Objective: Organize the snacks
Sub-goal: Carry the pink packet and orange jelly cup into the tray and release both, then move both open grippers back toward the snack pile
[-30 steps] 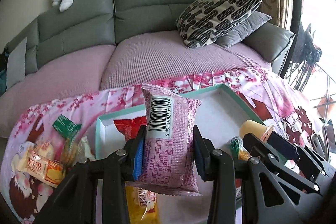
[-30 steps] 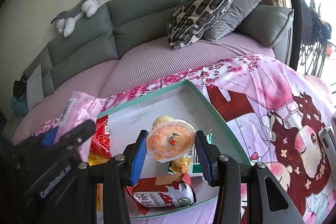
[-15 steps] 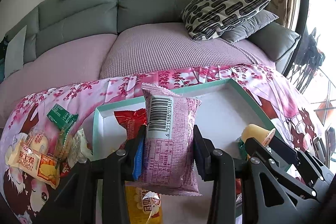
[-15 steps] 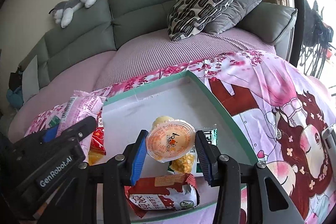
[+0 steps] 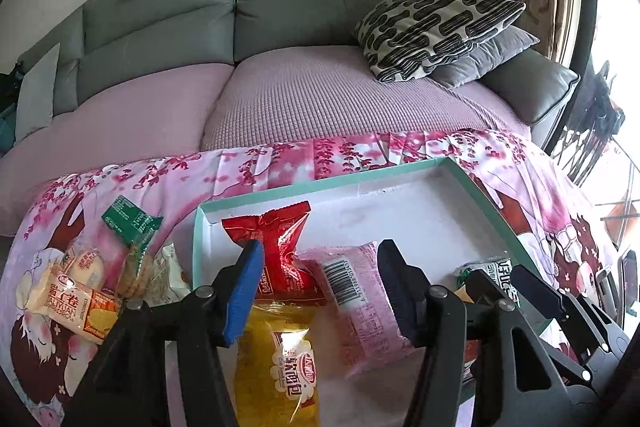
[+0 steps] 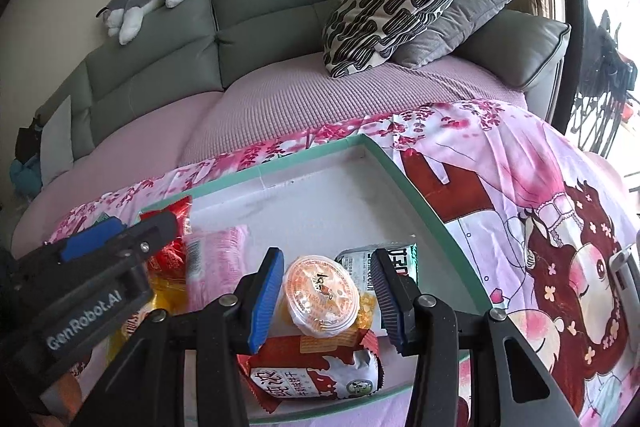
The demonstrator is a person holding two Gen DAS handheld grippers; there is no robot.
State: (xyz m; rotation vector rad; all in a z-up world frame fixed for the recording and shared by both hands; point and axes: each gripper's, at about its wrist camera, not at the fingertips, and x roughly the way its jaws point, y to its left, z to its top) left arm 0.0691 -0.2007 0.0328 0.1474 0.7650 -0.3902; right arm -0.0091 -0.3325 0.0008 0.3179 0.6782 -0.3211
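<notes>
- Left claw (image 5: 320, 291): fingers spread wide, pinching nothing. The pink plastic snack bag w/ barcode (image 5: 360, 303) lies loose below and between them, inside the shallow white box w/ teal rim (image 5: 400, 171).
- Right claw (image 6: 326, 297): also spread. The round jelly cup w/ orange foil lid (image 6: 320, 297) sits between the pads; touching them or not, I cannot tell. It seems to rest on other packs in the box.
- Done, as I judge: about six items are in the box – also the red crinkly wrapper (image 5: 280, 247) ahead of the left claw, the yellow bread pack (image 5: 280, 363) under it, the red-white biscuit pack (image 6: 316, 375) under the right claw, the green-white pouch (image 6: 396, 259) just ahead of its right finger.
- Left to do: approx. 3–4 packs lie on the pink floral cloth (image 5: 280, 167), to the left of the left claw, e.g. the cream-orange bread pack (image 5: 68, 307) and the green sachet (image 5: 128, 221).
- Writing: "GenRobot.AI" on the left claw body; "DALIYUAN" on the cream pack. The rest is Chinese text, too small for me to read.
</notes>
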